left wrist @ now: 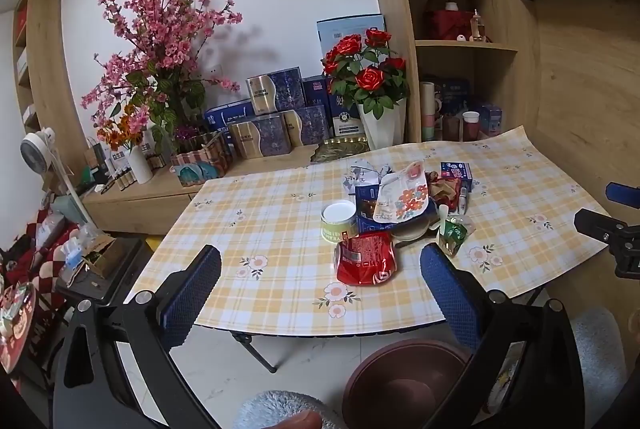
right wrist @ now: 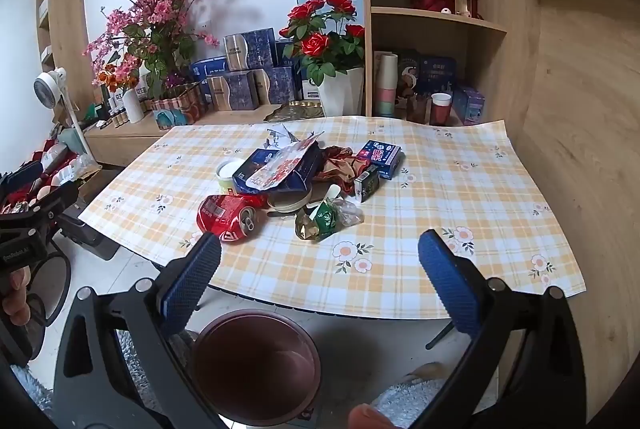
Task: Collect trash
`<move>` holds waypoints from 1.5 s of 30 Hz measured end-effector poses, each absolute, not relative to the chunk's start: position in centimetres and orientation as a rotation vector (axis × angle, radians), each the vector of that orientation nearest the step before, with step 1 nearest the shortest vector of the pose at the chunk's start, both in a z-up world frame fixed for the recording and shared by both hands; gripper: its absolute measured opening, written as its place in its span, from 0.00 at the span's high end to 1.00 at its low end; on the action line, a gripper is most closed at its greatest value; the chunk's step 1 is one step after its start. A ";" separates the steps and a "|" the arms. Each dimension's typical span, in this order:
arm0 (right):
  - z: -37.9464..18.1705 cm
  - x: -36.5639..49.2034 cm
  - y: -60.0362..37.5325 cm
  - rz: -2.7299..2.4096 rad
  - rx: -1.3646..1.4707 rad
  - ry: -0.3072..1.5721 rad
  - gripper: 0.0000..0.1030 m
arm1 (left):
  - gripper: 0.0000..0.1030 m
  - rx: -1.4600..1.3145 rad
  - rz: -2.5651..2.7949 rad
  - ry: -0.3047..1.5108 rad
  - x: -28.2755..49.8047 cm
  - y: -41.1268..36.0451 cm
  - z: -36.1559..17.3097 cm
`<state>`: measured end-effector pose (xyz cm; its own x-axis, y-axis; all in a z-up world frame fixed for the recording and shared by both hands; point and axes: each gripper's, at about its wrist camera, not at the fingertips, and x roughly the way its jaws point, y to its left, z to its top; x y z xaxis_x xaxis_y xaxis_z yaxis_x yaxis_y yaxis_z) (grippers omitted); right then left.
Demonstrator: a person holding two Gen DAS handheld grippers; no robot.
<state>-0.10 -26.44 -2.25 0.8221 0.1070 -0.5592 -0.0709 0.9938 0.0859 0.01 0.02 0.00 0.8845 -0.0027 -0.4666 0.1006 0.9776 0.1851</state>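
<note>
While both pairs of tongs hang short of the near edge of the table (right wrist: 460, 165), nothing has been picked up yet: the left tongs (left wrist: 320, 277) stand wide apart with nothing between their blue pads, and the right tongs (right wrist: 320, 261) are just as wide and just as empty. That spread suits the job — the trash is bulky and crumpled, so a wide gape can close over any piece.

The trash sits in one loose heap near the middle of the checked tablecloth. Nearest the front lies a crushed red can (right wrist: 226, 217) on its side; its long axis runs roughly left to right across the table, with the opened top and pull tab facing the right tongs' side. Just beside it to the right lies a crumpled green wrapper (right wrist: 320, 221). Behind them are a small round tub (left wrist: 339, 221) standing upright, a torn dark blue carton (right wrist: 276, 169) with a flowered pouch (left wrist: 404, 199) lying on it, and a small blue box (right wrist: 380, 155) at the far right of the heap.

On the floor below the near table edge stands a dark red bin (right wrist: 256, 365), mouth up — well placed, I judge, for pieces to be carried a short way back and dropped in. The can looks the easiest first grab, pinched across its flattened middle.
</note>
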 end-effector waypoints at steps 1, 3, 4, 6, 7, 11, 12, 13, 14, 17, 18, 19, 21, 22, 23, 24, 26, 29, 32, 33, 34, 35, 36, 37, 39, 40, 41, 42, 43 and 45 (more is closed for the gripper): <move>-2.2 -0.1 -26.5 0.095 0.063 0.598 0.05 | 0.05 0.203 -0.055 0.487 0.0 0.0 0.0; -2.6 -0.1 -26.4 0.095 0.059 0.605 0.05 | 0.05 0.201 -0.056 0.485 0.0 0.0 0.0; -2.6 -0.1 -26.4 0.095 0.059 0.605 0.05 | 0.05 0.200 -0.055 0.485 0.0 0.0 0.0; -2.4 -0.1 -26.4 0.092 0.058 0.606 0.05 | 0.05 0.200 -0.053 0.483 0.0 0.1 0.0; -2.4 -0.2 -26.4 0.091 0.057 0.606 0.05 | 0.05 0.198 -0.054 0.484 0.0 0.1 0.0; -2.3 0.0 -26.3 0.092 0.058 0.608 0.05 | 0.05 0.199 -0.054 0.487 0.0 -0.1 0.0; -2.3 0.0 -26.4 0.094 0.058 0.608 0.05 | 0.05 0.197 -0.056 0.487 0.0 -0.1 0.0; -2.3 0.0 -26.4 0.095 0.058 0.608 0.05 | 0.05 0.196 -0.056 0.488 0.0 -0.1 0.0; -2.2 0.0 -26.3 0.093 0.057 0.609 0.05 | 0.05 0.195 -0.056 0.488 0.0 -0.1 0.0; -2.4 0.0 -26.3 0.094 0.056 0.608 0.05 | 0.05 0.190 -0.057 0.488 0.0 0.0 0.0; -2.4 0.0 -26.3 0.094 0.056 0.607 0.05 | 0.05 0.189 -0.057 0.488 0.0 0.0 0.0; -2.4 0.0 -26.3 0.096 0.058 0.607 0.05 | 0.05 0.188 -0.058 0.488 0.0 -0.1 0.0; -2.6 0.1 -26.2 0.097 0.062 0.608 0.05 | 0.05 0.186 -0.057 0.487 0.0 -0.2 0.1; -2.7 0.1 -26.3 0.097 0.062 0.608 0.05 | 0.05 0.186 -0.058 0.487 0.0 -0.3 -0.2; -2.7 0.1 -26.3 0.095 0.060 0.608 0.05 | 0.05 0.185 -0.057 0.486 -0.1 -0.4 -0.3; -2.7 0.0 -26.4 0.096 0.060 0.608 0.05 | 0.05 0.185 -0.056 0.486 -0.1 -0.4 -0.3; -2.6 0.0 -26.4 0.098 0.061 0.607 0.05 | 0.05 0.183 -0.056 0.484 0.1 -0.4 -0.4; -2.6 0.2 -25.8 0.099 0.053 0.606 0.05 | 0.05 0.182 -0.056 0.484 0.1 -0.3 -0.2; -2.5 0.2 -25.7 0.100 0.043 0.603 0.05 | 0.05 0.178 -0.057 0.482 0.2 -0.2 0.0; -2.5 0.2 -25.7 0.101 0.042 0.602 0.05 | 0.05 0.177 -0.059 0.480 0.0 -0.2 0.6; -2.4 0.2 -25.7 0.102 0.042 0.601 0.05 | 0.05 0.177 -0.058 0.480 0.0 -0.3 0.7; -2.3 0.2 -25.6 0.103 0.041 0.600 0.05 | 0.05 0.176 -0.059 0.480 0.0 -0.2 0.6; -2.3 0.2 -25.6 0.103 0.040 0.600 0.05 | 0.05 0.176 -0.059 0.479 0.0 -0.3 0.7; -2.3 0.2 -25.6 0.102 0.039 0.600 0.05 | 0.05 0.175 -0.060 0.479 0.0 -0.3 0.8; -2.3 0.2 -25.6 0.101 0.040 0.600 0.05 | 0.05 0.175 -0.059 0.479 0.0 -0.2 0.7; -2.3 0.2 -25.6 0.101 0.040 0.599 0.05 | 0.05 0.176 -0.059 0.478 0.0 -0.3 0.8; -2.3 0.2 -25.6 0.101 0.040 0.600 0.05 | 0.05 0.174 -0.060 0.478 0.0 -0.2 0.7; -2.3 0.2 -25.7 0.103 0.041 0.600 0.05 | 0.05 0.175 -0.060 0.477 0.0 -0.2 0.8; -2.2 0.2 -25.6 0.102 0.040 0.599 0.05 | 0.05 0.174 -0.061 0.477 0.0 -0.2 0.8; -2.2 0.2 -25.6 0.102 0.039 0.599 0.05 | 0.05 0.175 -0.061 0.474 -0.1 -0.1 1.2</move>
